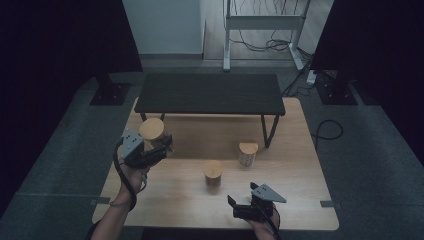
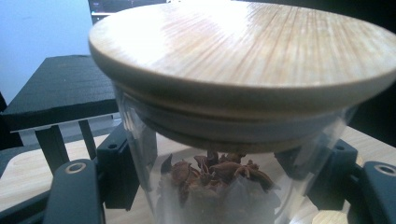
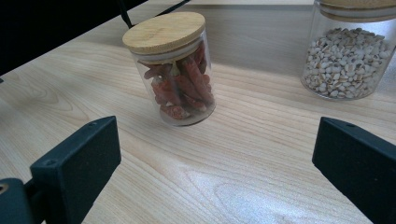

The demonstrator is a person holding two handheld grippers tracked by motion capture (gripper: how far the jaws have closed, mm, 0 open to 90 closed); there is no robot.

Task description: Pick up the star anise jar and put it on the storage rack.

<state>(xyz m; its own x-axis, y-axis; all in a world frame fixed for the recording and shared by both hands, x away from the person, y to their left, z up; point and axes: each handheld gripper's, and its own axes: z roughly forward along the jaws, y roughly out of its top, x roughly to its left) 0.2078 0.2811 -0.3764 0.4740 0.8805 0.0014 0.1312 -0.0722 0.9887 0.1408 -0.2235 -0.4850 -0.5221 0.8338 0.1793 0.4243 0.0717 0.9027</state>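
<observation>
Star-anise jar [image 2: 219, 186] clamped in left tongs [image 1: 155, 150] near tabletop [image 1: 300, 200] left edge, right tongs [image 1: 245, 207] released near front edge.

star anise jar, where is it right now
The star anise jar is clamped in the left claw, at the left of the high view, near the black shelf's left leg and left of the two other jars.
</observation>
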